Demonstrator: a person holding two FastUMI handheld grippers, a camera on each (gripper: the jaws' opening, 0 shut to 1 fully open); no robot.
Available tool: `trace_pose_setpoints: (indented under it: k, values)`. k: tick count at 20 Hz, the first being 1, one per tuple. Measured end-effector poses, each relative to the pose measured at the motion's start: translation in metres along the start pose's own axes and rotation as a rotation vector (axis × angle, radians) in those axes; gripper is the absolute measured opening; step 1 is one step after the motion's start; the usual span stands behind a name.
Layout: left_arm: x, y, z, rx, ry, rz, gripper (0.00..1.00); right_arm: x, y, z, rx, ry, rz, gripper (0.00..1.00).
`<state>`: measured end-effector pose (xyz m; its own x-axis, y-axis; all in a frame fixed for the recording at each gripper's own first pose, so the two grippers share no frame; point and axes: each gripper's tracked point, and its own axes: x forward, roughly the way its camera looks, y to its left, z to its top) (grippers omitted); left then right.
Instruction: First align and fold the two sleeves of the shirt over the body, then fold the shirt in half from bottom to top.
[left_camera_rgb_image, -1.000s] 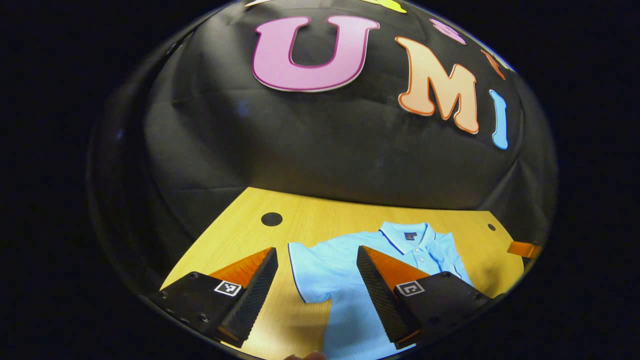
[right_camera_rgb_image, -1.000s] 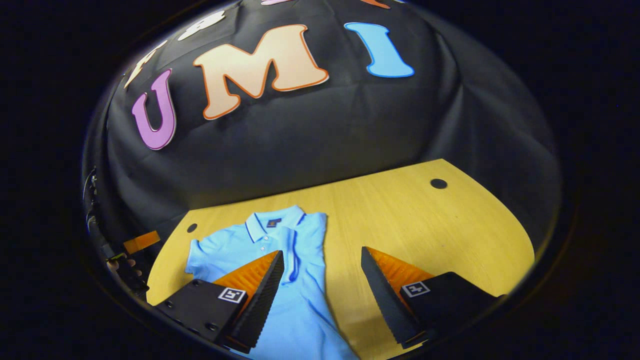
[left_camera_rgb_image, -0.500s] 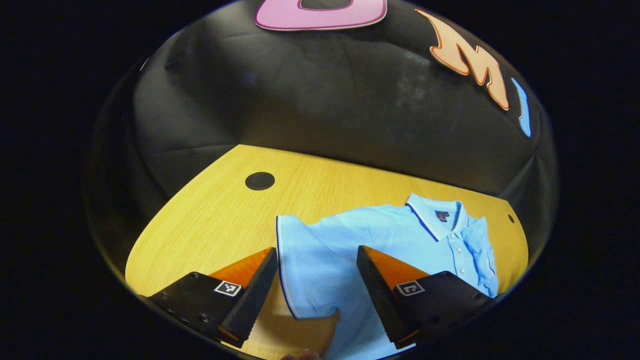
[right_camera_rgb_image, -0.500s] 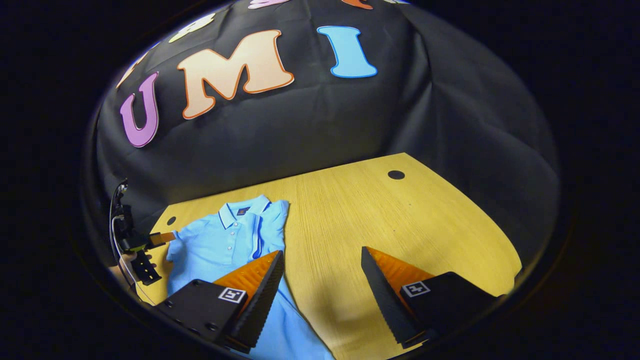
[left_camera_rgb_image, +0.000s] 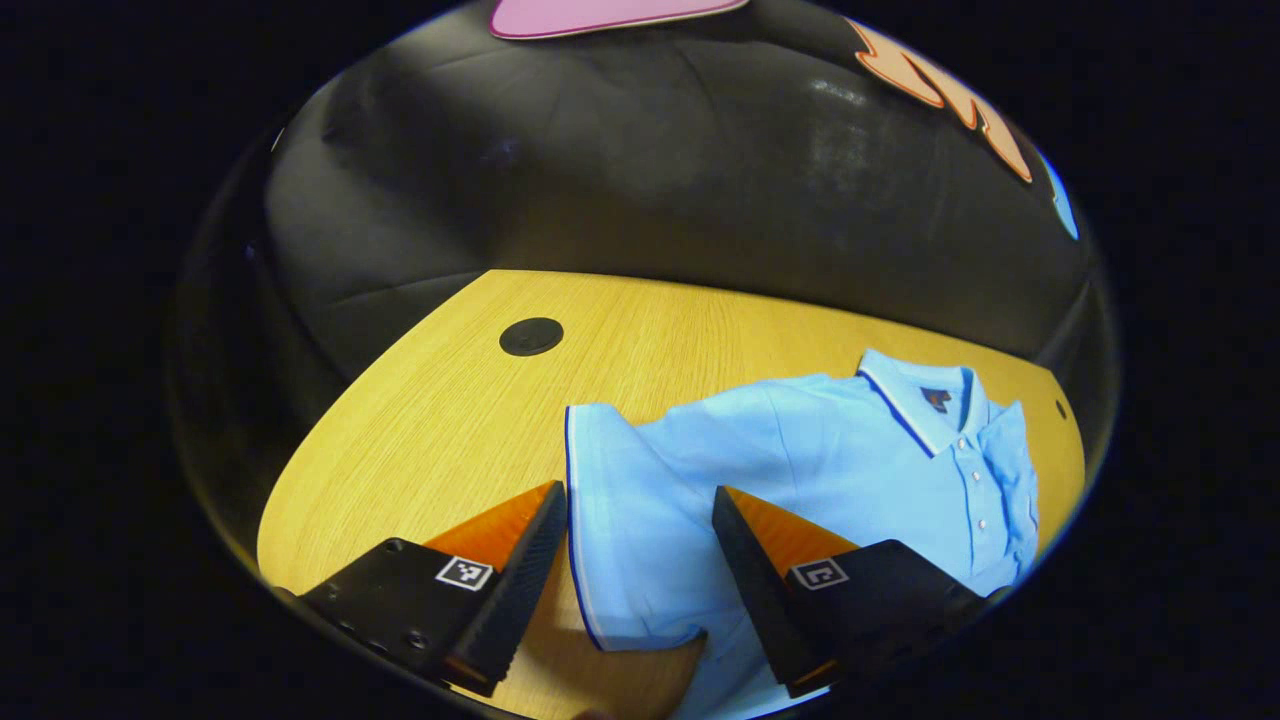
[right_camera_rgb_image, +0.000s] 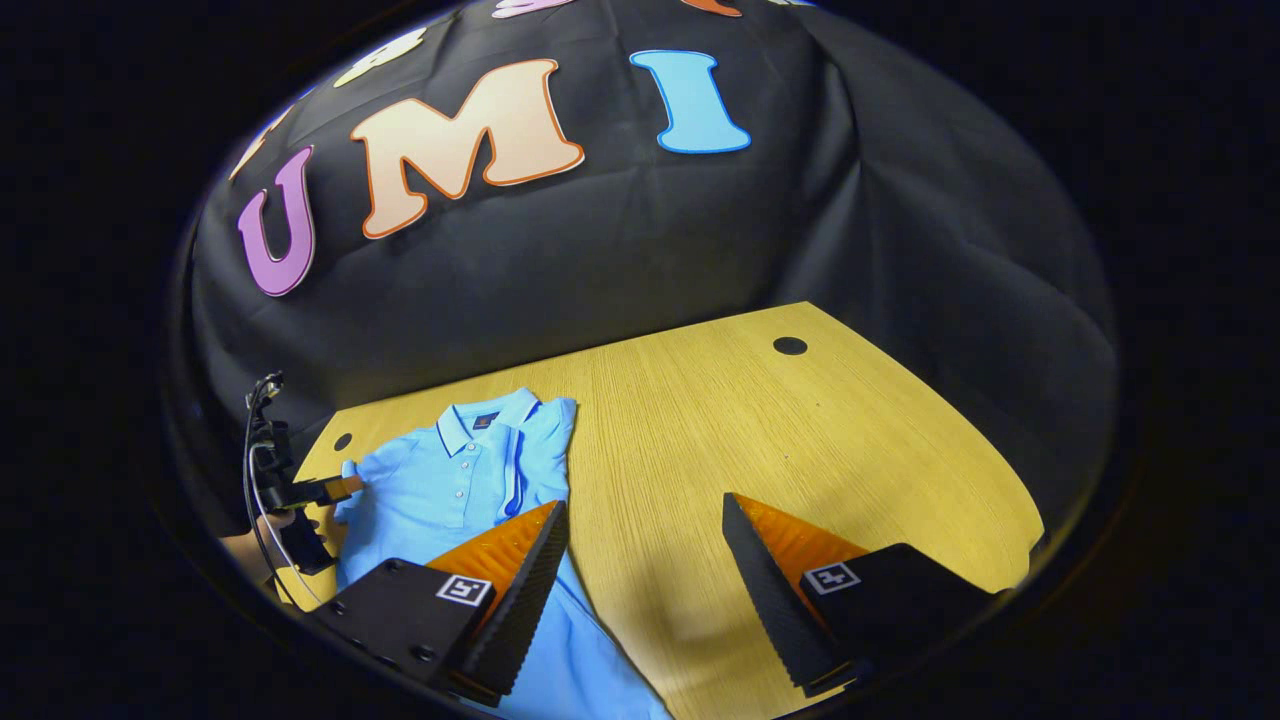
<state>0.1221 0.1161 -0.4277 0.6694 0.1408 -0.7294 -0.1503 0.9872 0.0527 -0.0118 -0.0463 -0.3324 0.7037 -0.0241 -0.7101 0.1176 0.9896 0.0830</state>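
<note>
A light blue polo shirt (left_camera_rgb_image: 800, 470) lies flat on the yellow wooden table (left_camera_rgb_image: 430, 420), collar toward the wall. Its left sleeve (left_camera_rgb_image: 610, 520) is spread out to the side. My left gripper (left_camera_rgb_image: 637, 495) is open and low over that sleeve, one finger outside the hem and the other over the cloth. In the right gripper view the shirt (right_camera_rgb_image: 440, 490) has its right sleeve (right_camera_rgb_image: 545, 445) folded onto the body. My right gripper (right_camera_rgb_image: 644, 505) is open over bare table beside the shirt. The left gripper (right_camera_rgb_image: 335, 488), held by a hand, shows at the sleeve's edge.
A round black cable hole (left_camera_rgb_image: 530, 336) sits in the table beyond the left sleeve, another cable hole (right_camera_rgb_image: 790, 346) lies far right, and a small hole (right_camera_rgb_image: 343, 441) lies near the collar. Black cloth walls close the table's back.
My left gripper has come down and forward over the left sleeve, which now lies between its fingers. My right gripper swung right, off the shirt, then stayed nearly still.
</note>
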Motion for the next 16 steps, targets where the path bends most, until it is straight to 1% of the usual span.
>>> trace_pose_setpoints:
  k: [2,3,4,5,7,8,9,10,13,16]
  values:
    - [0.004,-0.006,-0.002,-0.014,-0.003,-0.015,0.7,-0.002,-0.001,-0.001,-0.008,0.006,0.003,0.97]
    - [0.003,-0.012,-0.001,-0.025,-0.005,-0.029,0.44,-0.002,-0.004,-0.002,-0.013,0.008,0.003,0.92]
    - [-0.002,-0.017,0.002,-0.037,-0.011,-0.029,0.24,-0.002,-0.008,-0.001,-0.017,0.007,0.006,0.92]
    - [-0.001,-0.018,0.003,-0.038,-0.012,-0.024,0.04,-0.003,-0.013,0.0,-0.017,0.007,0.008,0.97]
    - [-0.002,-0.022,0.0,-0.034,0.009,-0.025,0.0,-0.006,-0.01,0.0,-0.012,0.004,0.014,0.97]
    - [-0.006,-0.029,0.001,-0.04,0.021,-0.033,0.0,-0.007,-0.012,0.0,-0.01,0.0,0.014,0.92]
    - [-0.009,-0.035,0.004,-0.044,0.018,-0.041,0.0,-0.009,-0.015,0.001,-0.007,-0.004,0.015,0.92]
    - [-0.014,-0.043,0.012,-0.044,-0.003,-0.05,0.0,-0.012,-0.018,0.003,-0.001,-0.008,0.017,0.97]
    - [-0.026,-0.068,0.034,-0.004,-0.052,-0.076,0.0,-0.017,-0.024,0.008,0.02,-0.019,0.025,0.97]
    - [-0.037,-0.102,0.051,0.034,-0.082,-0.123,0.0,-0.022,-0.035,0.008,0.03,-0.026,0.028,0.97]
